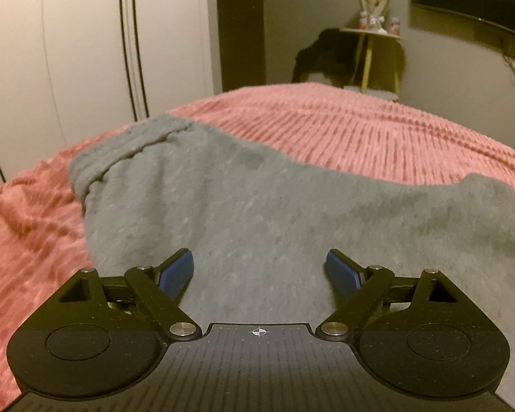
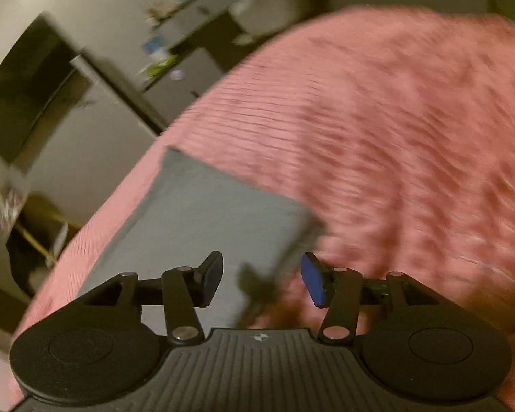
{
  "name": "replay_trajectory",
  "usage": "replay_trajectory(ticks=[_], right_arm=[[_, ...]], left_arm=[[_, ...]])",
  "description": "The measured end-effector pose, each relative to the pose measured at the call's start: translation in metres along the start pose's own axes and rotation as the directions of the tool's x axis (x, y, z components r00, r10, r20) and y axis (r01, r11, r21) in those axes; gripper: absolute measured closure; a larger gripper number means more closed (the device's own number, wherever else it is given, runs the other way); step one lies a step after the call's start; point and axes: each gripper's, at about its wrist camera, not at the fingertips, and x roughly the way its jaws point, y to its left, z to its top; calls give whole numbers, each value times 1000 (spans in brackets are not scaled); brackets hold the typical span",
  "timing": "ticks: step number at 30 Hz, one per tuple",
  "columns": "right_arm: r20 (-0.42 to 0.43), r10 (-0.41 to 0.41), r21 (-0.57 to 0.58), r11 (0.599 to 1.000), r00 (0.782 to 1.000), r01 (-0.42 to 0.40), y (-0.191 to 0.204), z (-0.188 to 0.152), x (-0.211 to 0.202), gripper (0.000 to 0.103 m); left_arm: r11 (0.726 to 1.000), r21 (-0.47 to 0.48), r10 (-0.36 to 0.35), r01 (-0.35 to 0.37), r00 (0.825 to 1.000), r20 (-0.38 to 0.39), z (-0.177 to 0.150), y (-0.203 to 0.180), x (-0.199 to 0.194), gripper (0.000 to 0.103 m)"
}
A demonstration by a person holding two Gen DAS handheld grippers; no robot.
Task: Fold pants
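Grey pants (image 1: 257, 206) lie spread on a pink ribbed bedspread (image 1: 377, 130). In the left wrist view a hem or cuff fold (image 1: 127, 158) shows at the far left of the cloth. My left gripper (image 1: 259, 267) is open and empty, low over the pants. In the right wrist view the pants (image 2: 195, 213) appear as a flat grey panel with a corner near my right gripper (image 2: 261, 278). That gripper is open and empty, over the pants' right edge. The right view is blurred by motion.
The bedspread (image 2: 412, 120) covers the bed all around the pants. Behind the bed are a white wardrobe (image 1: 86, 51), a small side table with items (image 1: 374, 34) and dark clothing (image 1: 322, 58). A shelf and a dark cabinet (image 2: 34, 86) stand beyond the bed's edge.
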Motion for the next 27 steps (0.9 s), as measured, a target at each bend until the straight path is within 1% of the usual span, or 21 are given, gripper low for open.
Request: replay_trajectory(ticks=[3, 6, 8, 9, 12, 14, 15, 16, 17, 18, 19, 20, 21, 23, 24, 25, 26, 27], right_arm=[[-7, 108, 71, 992, 994, -107, -16, 5, 11, 53], [-3, 146, 137, 980, 989, -144, -29, 9, 26, 54], [9, 154, 156, 976, 988, -154, -36, 9, 31, 76], [15, 175, 149, 973, 984, -175, -39, 10, 31, 93], [49, 242, 137, 959, 969, -247, -48, 10, 22, 93], [64, 256, 134, 956, 965, -263, -55, 9, 20, 86], [59, 252, 139, 956, 966, -258, -55, 10, 23, 82], [46, 255, 141, 955, 966, -260, -54, 10, 27, 74], [34, 262, 144, 954, 964, -264, -56, 11, 25, 71], [24, 251, 148, 956, 968, -251, -55, 13, 29, 72], [18, 231, 145, 962, 973, -231, -53, 15, 30, 76], [19, 204, 133, 970, 979, -205, -49, 17, 30, 83], [24, 186, 125, 974, 982, -188, -45, 21, 27, 93], [29, 166, 101, 981, 986, -168, -33, 28, 19, 94], [41, 151, 65, 986, 988, -153, -22, 30, 15, 94], [62, 133, 1, 991, 989, -133, -5, 31, 8, 94], [95, 130, -90, 988, 987, -122, 18, 30, -1, 94], [120, 150, -193, 973, 981, -126, 44, 25, -11, 94]], left_arm=[[1000, -10, -18, 18, 999, -30, -1, 1, -11, 13], [999, -29, -33, 32, 998, -48, -3, 6, -28, 13], [997, -56, -47, 44, 997, -63, -2, 10, -34, 13], [996, -70, -54, 49, 996, -65, -3, 12, -38, 13], [993, -94, -72, 66, 996, -59, -3, 14, -48, 13], [993, -87, -89, 84, 994, -59, -3, 11, -52, 13], [992, -79, -99, 94, 993, -63, -4, 8, -51, 13], [992, -66, -107, 103, 992, -69, -4, 6, -50, 13], [993, -45, -112, 109, 991, -75, -5, 2, -50, 13], [993, -27, -113, 111, 991, -78, -6, -1, -49, 13], [993, -11, -115, 114, 990, -80, -7, -3, -49, 13], [993, -5, -122, 122, 989, -80, -8, -4, -50, 13], [991, -5, -134, 134, 988, -78, -9, -4, -51, 13], [988, -1, -156, 157, 985, -68, -9, -4, -52, 13], [986, 7, -166, 167, 984, -64, -9, -5, -53, 13], [984, 17, -177, 178, 982, -63, -10, -7, -53, 13], [981, 27, -188, 190, 980, -63, -11, -9, -53, 13], [979, 36, -198, 200, 978, -65, -12, -11, -52, 13]])
